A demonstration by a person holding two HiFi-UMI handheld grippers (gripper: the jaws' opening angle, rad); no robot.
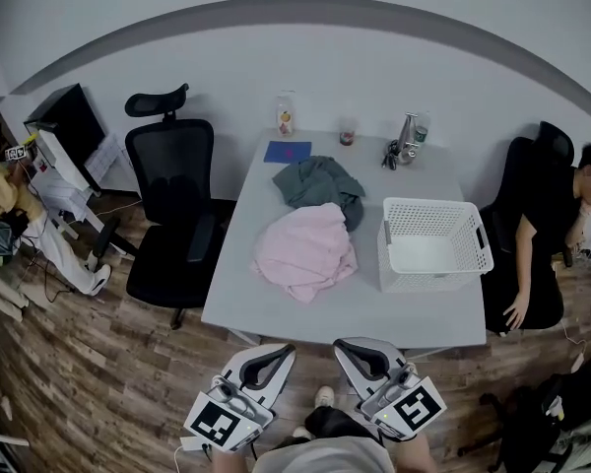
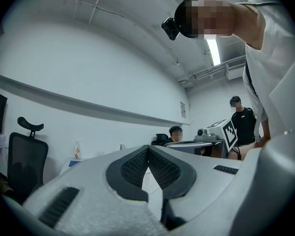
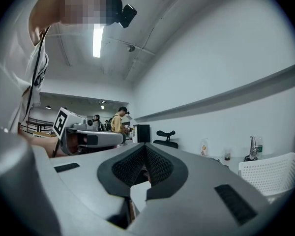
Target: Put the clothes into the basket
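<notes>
Head view: left gripper [image 1: 266, 363] and right gripper [image 1: 360, 355] wait at bottom centre, short of the white table [image 1: 276, 304], probably ready to reach. The pink garment [image 1: 305, 249] and the grey-green garment [image 1: 320, 187] lie mid-frame, left of the empty basket [image 1: 473, 235].

Left gripper view: jaws together, holding nothing.

Right gripper view: jaws together, holding nothing.

The room is an office with a wood floor.
</notes>
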